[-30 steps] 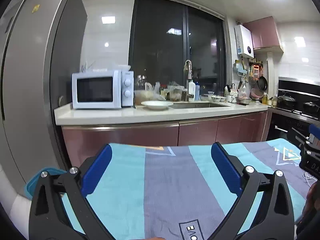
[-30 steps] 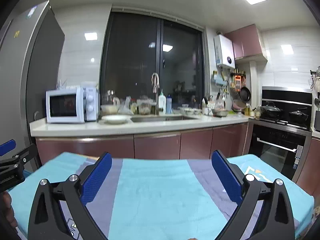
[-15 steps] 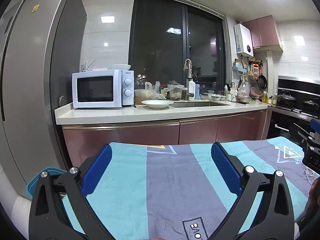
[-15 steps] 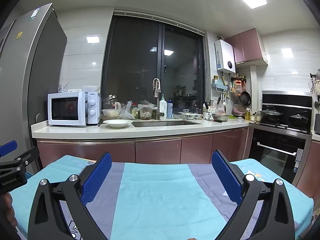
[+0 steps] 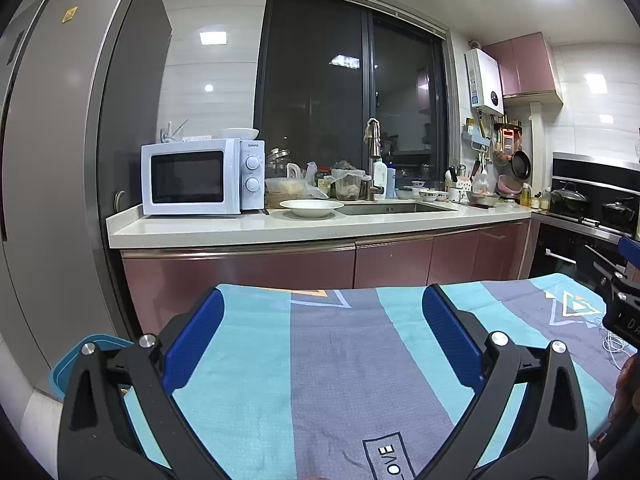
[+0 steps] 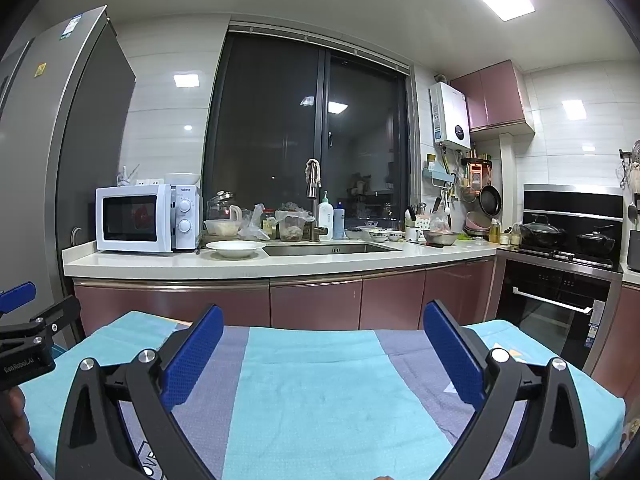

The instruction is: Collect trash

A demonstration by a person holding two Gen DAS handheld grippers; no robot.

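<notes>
My left gripper is open and empty above a table covered by a blue and grey striped cloth. My right gripper is open and empty above the same cloth. Each gripper shows at the edge of the other's view: the right one in the left wrist view, the left one in the right wrist view. No trash shows on the cloth. A blue bin rim shows low at the table's left side.
Beyond the table runs a kitchen counter with a white microwave, a white plate, a sink and jars. A tall grey fridge stands at the left. An oven and stove stand at the right.
Both cameras have tilted or moved down slightly, so the counter sits higher in view. Both grippers stay open and empty.
</notes>
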